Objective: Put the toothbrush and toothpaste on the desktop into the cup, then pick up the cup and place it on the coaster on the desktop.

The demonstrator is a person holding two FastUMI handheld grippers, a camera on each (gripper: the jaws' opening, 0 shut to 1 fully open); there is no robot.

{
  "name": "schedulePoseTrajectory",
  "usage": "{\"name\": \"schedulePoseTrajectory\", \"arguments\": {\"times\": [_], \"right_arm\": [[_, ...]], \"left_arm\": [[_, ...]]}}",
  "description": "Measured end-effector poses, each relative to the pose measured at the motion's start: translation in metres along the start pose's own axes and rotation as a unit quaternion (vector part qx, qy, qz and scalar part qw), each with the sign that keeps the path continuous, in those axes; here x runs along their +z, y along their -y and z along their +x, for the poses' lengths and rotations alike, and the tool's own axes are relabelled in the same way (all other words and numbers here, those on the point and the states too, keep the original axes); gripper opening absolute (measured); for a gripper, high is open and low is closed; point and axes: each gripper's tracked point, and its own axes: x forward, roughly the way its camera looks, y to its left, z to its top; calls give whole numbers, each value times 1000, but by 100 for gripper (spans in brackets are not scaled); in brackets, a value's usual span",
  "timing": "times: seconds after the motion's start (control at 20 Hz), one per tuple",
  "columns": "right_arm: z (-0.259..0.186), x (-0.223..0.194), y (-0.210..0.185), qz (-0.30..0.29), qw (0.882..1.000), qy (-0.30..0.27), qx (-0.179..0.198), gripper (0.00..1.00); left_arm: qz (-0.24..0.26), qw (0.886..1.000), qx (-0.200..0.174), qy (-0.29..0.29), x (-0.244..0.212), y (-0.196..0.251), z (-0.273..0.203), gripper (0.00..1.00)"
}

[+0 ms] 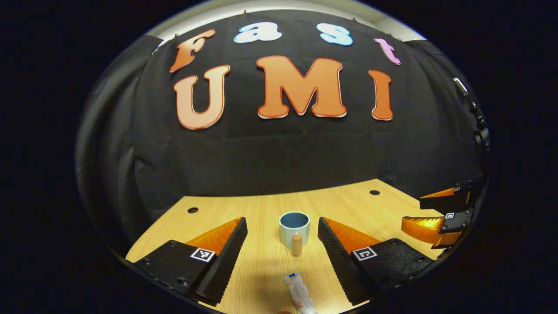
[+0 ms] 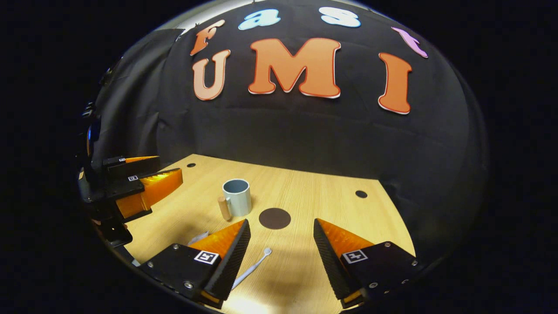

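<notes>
Toothpaste lay flat near the desk's front edge, just ahead of the left gripper, whose jaws stood wide apart with nothing between them. Toothbrush lay near the same edge, partly under the right gripper's left finger in the right gripper view; those jaws too were spread wide and empty. Cup stood upright toward the middle of the desk, handle toward the front edge. I could not see anything inside it. Coaster, a dark disc, lay bare just beside the cup, apart from it. Judged: first step, neither item picked up. Next move likely calls for each gripper to drop toward its item and close across the narrow body; the toothbrush lies thin and flat on the wood, so the grasp must come low. Holes showed near the desk's back corners. Nothing stood between grippers and items; the wooden handle may crowd the left approach to the cup.
</notes>
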Motion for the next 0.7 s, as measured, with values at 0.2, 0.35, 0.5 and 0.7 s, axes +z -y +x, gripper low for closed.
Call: {"name": "schedulePoseTrajectory", "arguments": {"times": [0.2,0.35,0.5,0.7], "right_arm": [[11,-22,-13,54,995,-79,27,84],[17,-38,-20,99,985,-136,42,80],[21,-49,-22,104,980,-167,41,76],[20,-76,-26,107,963,-244,36,75]], "left_arm": [[-34,994,-39,-101,-33,11,21,98],[-28,982,-46,-180,-60,15,33,99],[-26,968,-52,-243,-82,16,32,99],[-43,942,-61,-326,-86,15,26,97]]}}
